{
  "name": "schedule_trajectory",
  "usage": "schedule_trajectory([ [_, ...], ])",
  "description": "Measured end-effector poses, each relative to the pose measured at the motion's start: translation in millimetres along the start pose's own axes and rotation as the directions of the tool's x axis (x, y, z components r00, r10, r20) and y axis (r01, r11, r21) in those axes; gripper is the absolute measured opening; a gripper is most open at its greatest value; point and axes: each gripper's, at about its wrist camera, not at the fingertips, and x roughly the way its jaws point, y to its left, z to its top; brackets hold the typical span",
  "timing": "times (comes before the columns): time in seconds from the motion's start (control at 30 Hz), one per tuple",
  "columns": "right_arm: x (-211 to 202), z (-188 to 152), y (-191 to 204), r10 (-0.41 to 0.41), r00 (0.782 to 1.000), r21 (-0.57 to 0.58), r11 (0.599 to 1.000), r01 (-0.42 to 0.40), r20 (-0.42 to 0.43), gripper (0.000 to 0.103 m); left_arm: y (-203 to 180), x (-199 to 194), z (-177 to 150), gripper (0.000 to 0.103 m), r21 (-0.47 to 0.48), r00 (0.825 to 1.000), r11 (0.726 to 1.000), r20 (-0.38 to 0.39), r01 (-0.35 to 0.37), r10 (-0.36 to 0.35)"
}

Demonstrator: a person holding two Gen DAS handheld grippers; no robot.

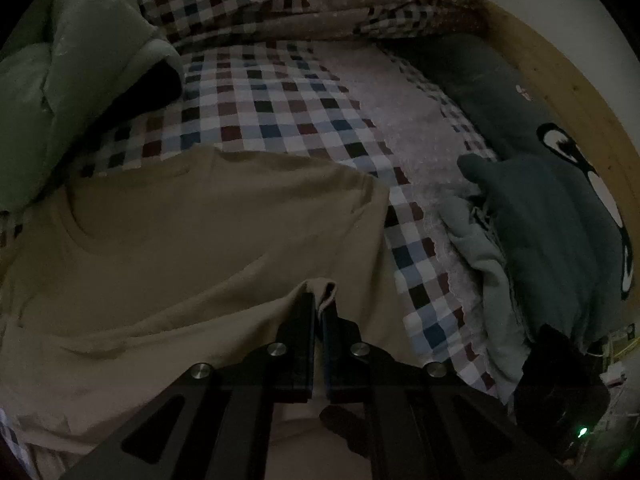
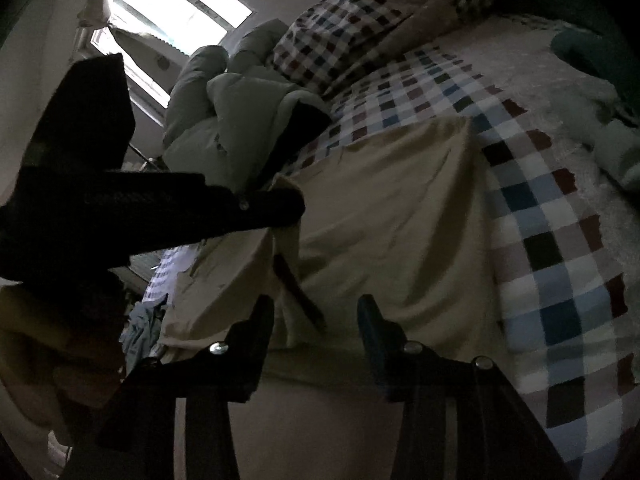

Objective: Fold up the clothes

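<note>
Item: beige T-shirt [image 1: 192, 248], one. Spread over the checked bedspread [image 1: 280, 112], collar toward 9 o'clock in the left wrist view, body filling the lower left of that view. One edge of it is lifted and doubled back over the body.

Item: left gripper [image 1: 319, 308]. Jaws nearly together, pinching a raised tuck of the shirt's fabric at 6 o'clock in its own view. In the right wrist view the same tool appears as a dark body at 9 o'clock, reaching onto the shirt [image 2: 380, 216].

Item: right gripper [image 2: 316, 320]. Jaws spread wide, nothing between them; the shirt's folded edge lies just ahead, toward 12 o'clock of the fingers.

Step in hand, as judged: carrying a pinched edge across to make a fold. Advised handling: keep the pinch firm, travel low and level so the cloth does not drag the layer beneath, lay the edge parallel to the far side, and have the free gripper take or press the matching edge before release.

Containers: none visible. Loose holdings on the bed: green padded jacket [image 1: 68, 80] at 10 o'clock, grey plush toy [image 1: 552, 216] at 3 o'clock with a pale cloth [image 1: 480, 264] touching it, wooden bed frame [image 1: 576, 120] beyond.
</note>
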Motion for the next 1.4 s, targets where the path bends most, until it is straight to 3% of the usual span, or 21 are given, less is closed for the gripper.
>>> schedule_trajectory([
  [0.17, 7, -4, 7, 0.011, 1.0, -0.02, 1.0, -0.011, -0.007, 0.04, -5, 9, 1, 0.001, 0.022, 1.0, 1.0, -0.023, -0.006, 0.007],
  [0.23, 10, -5, 8, -0.001, 1.0, -0.027, 1.0, 0.001, -0.021, 0.009, -6, 15, 2, 0.002, 0.025, 0.999, 1.0, -0.03, -0.016, 0.017],
  [0.27, 12, -6, 9, -0.007, 1.0, -0.03, 1.0, 0.006, -0.028, 0.003, -5, 19, 3, 0.002, 0.023, 0.999, 1.0, -0.033, -0.02, 0.021],
  [0.57, -3, 0, 6, -0.095, 0.994, 0.003, 0.995, 0.095, -0.052, 0.002, -9, 59, 5, 0.002, 0.003, 0.998, 1.0, -0.054, -0.029, 0.029],
  [0.83, 10, -8, -16, -0.207, 0.97, 0.037, 0.976, 0.214, -0.126, 0.002, -4, 84, -3, 0.007, -0.012, 0.996, 1.0, -0.082, -0.021, 0.019],
  [0.87, 11, -9, -16, -0.218, 0.967, 0.03, 0.974, 0.224, -0.132, 0.003, -1, 77, -2, 0.01, -0.018, 0.998, 1.0, -0.064, -0.007, 0.006],
  [0.93, 13, -12, -15, -0.239, 0.961, 0.015, 0.97, 0.243, -0.139, 0.003, 7, 63, -2, 0.029, -0.029, 0.999, 0.999, -0.026, 0.021, -0.022],
  [1.0, 14, -14, -16, -0.249, 0.958, 0.009, 0.968, 0.253, -0.142, 0.003, 19, 44, 0, 0.06, -0.046, 0.998, 0.997, 0.024, 0.057, -0.056],
  [1.07, 14, -15, -17, -0.253, 0.957, 0.007, 0.967, 0.256, -0.145, 0.003, 35, 16, 2, 0.071, -0.067, 0.991, 0.992, 0.085, 0.106, -0.1],
  [1.2, 12, -17, -19, -0.257, 0.956, 0.008, 0.965, 0.261, -0.143, 0.005, 81, -52, -12, 0.072, -0.071, 0.966, 0.989, 0.233, 0.129, -0.11],
  [1.33, 13, -15, -21, -0.26, 0.955, 0.013, 0.964, 0.264, -0.142, 0.006, 158, -115, -61, 0.072, -0.163, 0.935, 0.985, 0.356, 0.047, 0.014],
  [1.4, 12, -16, -19, -0.266, 0.954, 0.017, 0.963, 0.27, -0.137, 0.006, 193, -128, -89, 0.08, -0.232, 0.925, 0.973, 0.369, -0.007, 0.094],
])
